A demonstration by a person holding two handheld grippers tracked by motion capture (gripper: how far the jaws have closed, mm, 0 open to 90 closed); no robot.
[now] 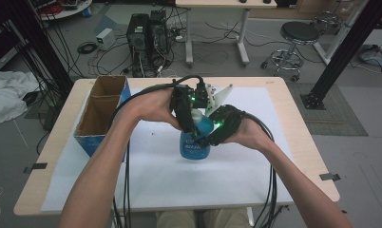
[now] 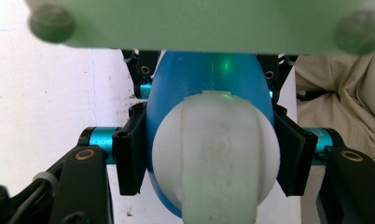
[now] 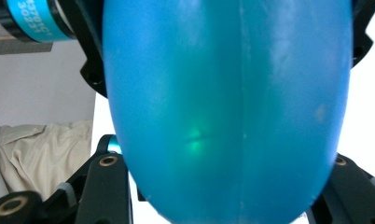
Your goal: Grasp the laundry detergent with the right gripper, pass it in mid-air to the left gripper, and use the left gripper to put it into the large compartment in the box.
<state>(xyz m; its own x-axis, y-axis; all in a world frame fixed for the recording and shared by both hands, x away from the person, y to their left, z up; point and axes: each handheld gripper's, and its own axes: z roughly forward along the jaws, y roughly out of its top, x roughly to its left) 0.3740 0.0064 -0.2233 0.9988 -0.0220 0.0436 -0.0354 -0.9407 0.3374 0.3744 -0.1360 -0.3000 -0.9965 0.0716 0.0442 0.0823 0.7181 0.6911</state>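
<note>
Bottle: blue bottle (image 1: pixel 195 142) with a white cap (image 2: pixel 218 149) stands upright on the white sheet (image 1: pixel 151 180) near the middle of the worktop (image 1: pixel 56 156), a cardboard box (image 1: pixel 101 111) well apart at its left.
Left claw: left claw (image 1: pixel 186 124) comes down from above; in the left gripper view its jaws sit closed against both sides of the neck, just under the cap.
Right claw: right claw (image 1: pixel 209 137) meets the bottle's shoulder from the right; the right gripper view shows blue plastic close up between the jaws, but whether they press on it cannot be told.
Step, judged: likely steadying the body while the top is worked.
Doing it well: keep the bottle vertical, squeeze the neck evenly, avoid crushing the soft body.
Risk: bottle tipping or liquid spilling.
</note>
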